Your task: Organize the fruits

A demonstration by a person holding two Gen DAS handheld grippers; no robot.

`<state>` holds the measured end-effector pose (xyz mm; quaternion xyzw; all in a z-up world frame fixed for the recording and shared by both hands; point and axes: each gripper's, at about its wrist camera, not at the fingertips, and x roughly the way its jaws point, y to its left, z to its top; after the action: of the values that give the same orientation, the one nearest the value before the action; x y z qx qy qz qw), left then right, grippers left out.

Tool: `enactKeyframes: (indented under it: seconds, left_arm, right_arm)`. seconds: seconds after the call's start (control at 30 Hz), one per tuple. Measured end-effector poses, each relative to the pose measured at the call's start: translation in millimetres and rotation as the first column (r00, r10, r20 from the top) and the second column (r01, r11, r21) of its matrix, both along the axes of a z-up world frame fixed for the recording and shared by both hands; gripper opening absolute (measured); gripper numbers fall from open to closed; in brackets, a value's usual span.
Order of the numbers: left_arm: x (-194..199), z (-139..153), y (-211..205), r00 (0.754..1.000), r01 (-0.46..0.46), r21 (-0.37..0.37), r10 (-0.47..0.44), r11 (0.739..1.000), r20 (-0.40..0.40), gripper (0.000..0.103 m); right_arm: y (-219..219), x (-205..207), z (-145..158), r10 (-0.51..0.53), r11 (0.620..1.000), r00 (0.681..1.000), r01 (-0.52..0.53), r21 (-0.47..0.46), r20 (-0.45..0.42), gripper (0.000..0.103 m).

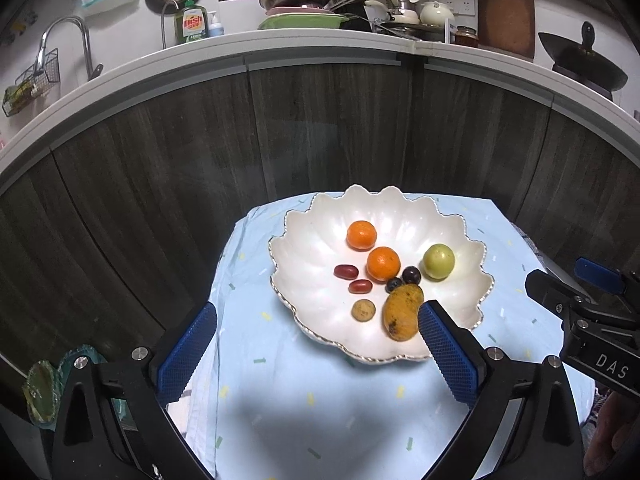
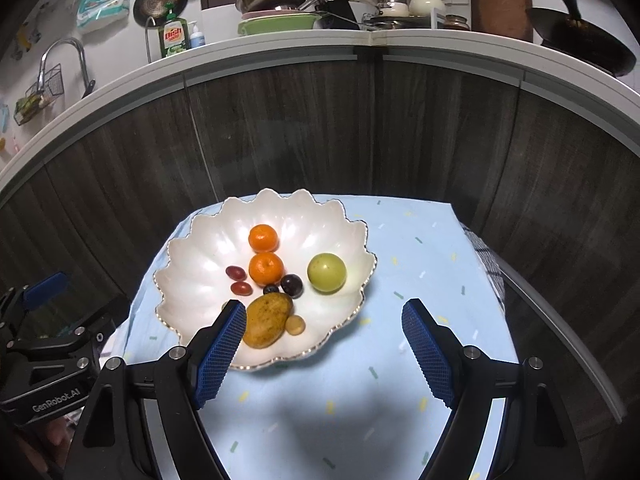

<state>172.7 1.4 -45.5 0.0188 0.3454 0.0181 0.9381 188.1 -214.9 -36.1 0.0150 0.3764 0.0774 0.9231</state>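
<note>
Fruit, all lying inside one white scalloped dish (image 1: pixel 460 312) on a pale blue cloth (image 1: pixel 320 400) scattered with small coloured flecks.

Contents of dish:
- Two mandarins (image 1: pixel 361 235) near the middle, one behind the other, close together.
- One round green fruit (image 1: pixel 439 261) to the right of them, apart from the rest.
- Two small oblong red fruits (image 1: pixel 346 271), side by side, left of the nearer mandarin.
- Two dark round berries (image 1: pixel 411 275), touching or nearly so, just in front of the nearer mandarin.
- One yellow-brown mango (image 1: pixel 402 312), speckled, at the near side of the dish, lying lengthwise.
- One small tan round fruit (image 1: pixel 363 310) just beside the mango.

Left gripper (image 1: pixel 316 348): jaws stood wide apart, nothing between the blue pads; the right pad overlapped the dish's near rim in its own view, just beside the mango.

Right gripper (image 2: pixel 324 352): jaws apart, nothing held; the left pad appeared against the mango's left end. Whether it touched could not be told.

Surroundings: dark wood-grain cabinet fronts (image 2: pixel 280 128) behind the cloth; white counter edge (image 2: pixel 280 46) above; on it a green dish-soap bottle (image 2: pixel 173 38), stacked bowls and pans (image 2: pixel 276 8), a faucet (image 2: pixel 64 60) at left, a black wok (image 2: pixel 584 40) at right.
</note>
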Motion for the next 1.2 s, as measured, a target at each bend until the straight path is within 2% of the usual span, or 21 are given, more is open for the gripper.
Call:
enactKeyframes:
  seconds: [0.7,0.97,1.2]
  left_arm:
    - [-74.2,6.8,-1.1,0.998,0.01,0.001,-0.01,1.0,0.056,0.102]
    - [-101.2,-1.0,-4.5,0.998,0.026,0.031,-0.028,0.999,0.058,0.102]
    - [-128.6,-13.0,-5.2,0.999,0.026,0.014,-0.027,1.0,0.045,0.102]
  right_arm:
    - [-14.1,-74.3,5.2,-0.069,0.997,0.996,0.068,0.028,0.055,0.081]
    - [-21.3,-104.5,2.8,-0.105,0.994,0.992,0.105,0.012,0.075,0.081]
    - [-25.1,-132.5,3.5,-0.125,0.992,0.986,0.126,0.004,0.113,0.081]
